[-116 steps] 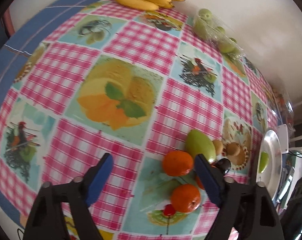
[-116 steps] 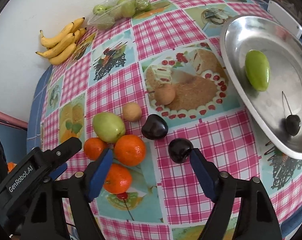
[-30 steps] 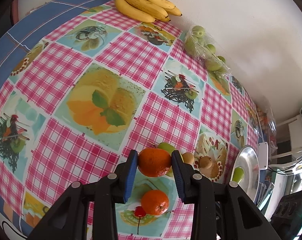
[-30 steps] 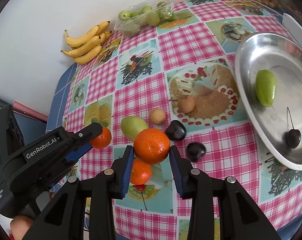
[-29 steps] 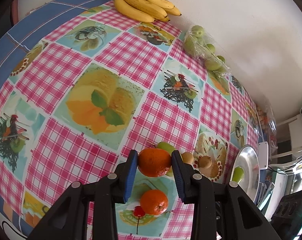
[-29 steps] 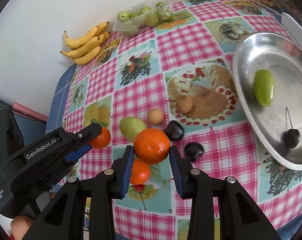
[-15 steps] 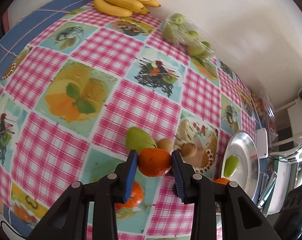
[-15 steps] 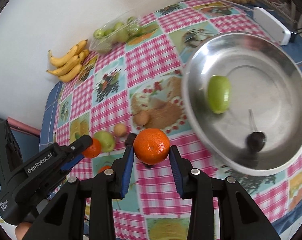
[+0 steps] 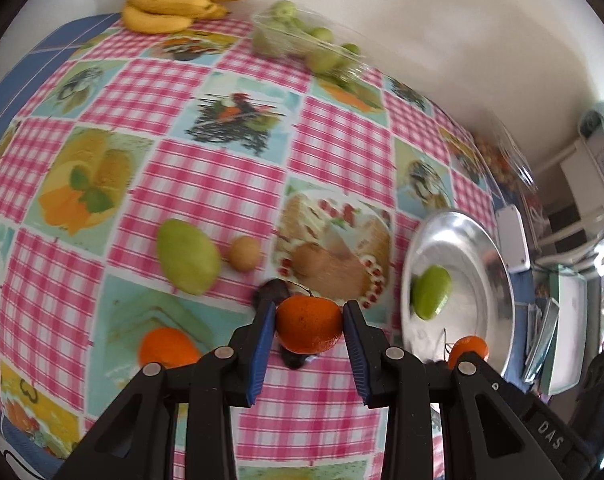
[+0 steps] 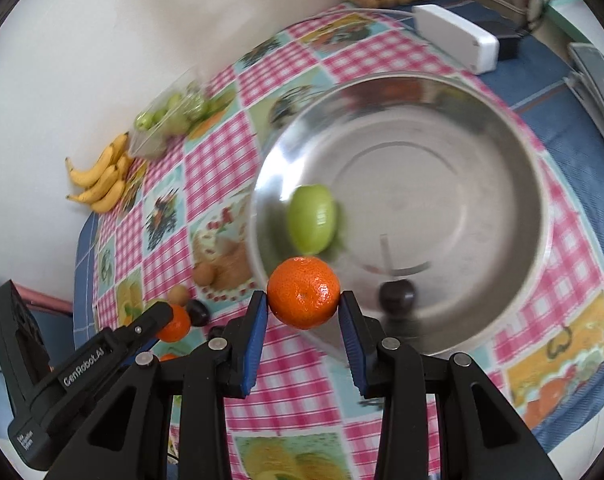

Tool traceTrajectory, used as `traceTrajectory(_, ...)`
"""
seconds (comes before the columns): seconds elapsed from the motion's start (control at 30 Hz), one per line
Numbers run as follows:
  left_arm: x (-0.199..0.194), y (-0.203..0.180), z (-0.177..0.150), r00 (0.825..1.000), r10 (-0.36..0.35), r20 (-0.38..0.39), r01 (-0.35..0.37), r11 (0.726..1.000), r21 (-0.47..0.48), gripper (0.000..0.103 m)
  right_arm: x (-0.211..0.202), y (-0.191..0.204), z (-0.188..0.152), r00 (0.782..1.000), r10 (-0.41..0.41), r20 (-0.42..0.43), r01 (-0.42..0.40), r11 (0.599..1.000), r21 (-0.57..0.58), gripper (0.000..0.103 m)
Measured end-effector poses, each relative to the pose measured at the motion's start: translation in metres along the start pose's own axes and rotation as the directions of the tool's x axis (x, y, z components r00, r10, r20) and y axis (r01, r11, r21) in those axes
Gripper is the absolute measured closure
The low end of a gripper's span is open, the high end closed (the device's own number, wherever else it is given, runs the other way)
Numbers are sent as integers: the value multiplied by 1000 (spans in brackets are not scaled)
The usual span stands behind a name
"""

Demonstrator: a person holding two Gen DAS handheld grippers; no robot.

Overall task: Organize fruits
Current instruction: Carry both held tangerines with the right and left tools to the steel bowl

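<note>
**Two Oranges Held Over the Fruit**

Left wrist view: the left claw (image 9: 309, 326) was clamped on an orange (image 9: 309, 323) above the surface (image 9: 218, 184). A green fruit (image 9: 188, 256), a small brown fruit (image 9: 244, 254) and another orange (image 9: 166, 347) lay nearby.

Right wrist view: the right claw (image 10: 303, 305) squeezed a second orange (image 10: 303, 298) at the silver bowl (image 10: 501, 184) rim. A green fruit (image 10: 312, 217) and dark cherry (image 10: 397, 296) sat inside.

Left gripper (image 9: 309, 326): open and empty at the start; now clamped on an orange (image 9: 309, 323), lifted off the cloth (image 9: 222, 184) and carried from the fruit pile toward the bowl (image 9: 497, 292).
Right gripper (image 10: 303, 316): also empty at first; now pinching a second orange (image 10: 303, 297), brought to the bowl's near rim.
Oranges on the cloth: three before; one (image 9: 168, 348) left.
Both views: now motion-blurred.
</note>
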State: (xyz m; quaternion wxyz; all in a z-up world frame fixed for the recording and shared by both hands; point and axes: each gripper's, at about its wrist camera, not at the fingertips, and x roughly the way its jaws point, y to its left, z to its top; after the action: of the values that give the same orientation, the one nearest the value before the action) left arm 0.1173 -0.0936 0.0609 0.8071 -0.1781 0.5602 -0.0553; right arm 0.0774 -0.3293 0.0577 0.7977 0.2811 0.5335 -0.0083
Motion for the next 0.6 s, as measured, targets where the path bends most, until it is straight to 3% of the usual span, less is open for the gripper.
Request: traceTrajectory(0.6, 16, -80, -23, 999, -36, -16, 39, 973, 228, 66, -15, -46, 5, 999, -30, 30, 27, 994, 105, 65)
